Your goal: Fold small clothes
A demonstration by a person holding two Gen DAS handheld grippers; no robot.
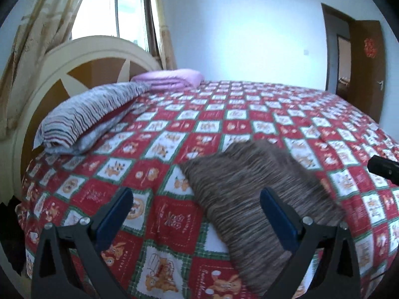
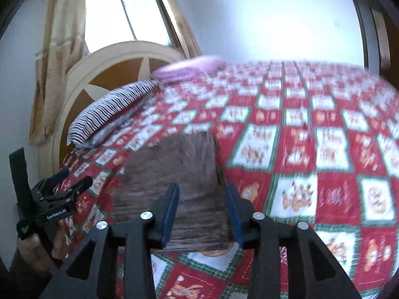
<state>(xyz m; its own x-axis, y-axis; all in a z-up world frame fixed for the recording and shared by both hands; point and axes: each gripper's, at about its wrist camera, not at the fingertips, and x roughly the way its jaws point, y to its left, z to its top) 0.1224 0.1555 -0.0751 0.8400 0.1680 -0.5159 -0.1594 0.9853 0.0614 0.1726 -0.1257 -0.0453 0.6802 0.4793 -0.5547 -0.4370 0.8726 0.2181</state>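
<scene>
Nearest to us, the left tool [image 1: 195,211] stands wide apart and holds nothing; between its two blue fingers [image 1: 276,214] we see only the bedspread [image 1: 159,224] and the left edge of the brown striped garment [image 1: 251,186]. The right tool [image 2: 202,211] is also released: its fingers [image 2: 170,211] stand apart with the garment [image 2: 174,179] lying below them, and we see no cloth pinched in the gap, though this view is blurred. In the right wrist view the left tool appears at the far left, carried in a hand [image 2: 37,244]. The garment lies on the near part of the bed, close to the edge, and it looks like a compact rectangle with one side already laid over. We judge that a fold is just finished and both tools are free above it, so the step in hand is the release after a fold. Whether one more fold is needed, we cannot say for sure; the piece seems already small. The next move calls either for taking two corners of the near edge again, one with each tool, or for setting the piece aside and finding another garment, but no other small garment is visible here. Farther away, at the head of the bed, lie a striped folded blanket [image 1: 92,117] and a pink folded blanket [image 1: 172,78], well apart from the garment. Behind them stand the headboard [image 1: 82,57], the window [image 1: 114,12] with curtains [image 1: 32,49], and a door [image 1: 366,57] at the right.
</scene>
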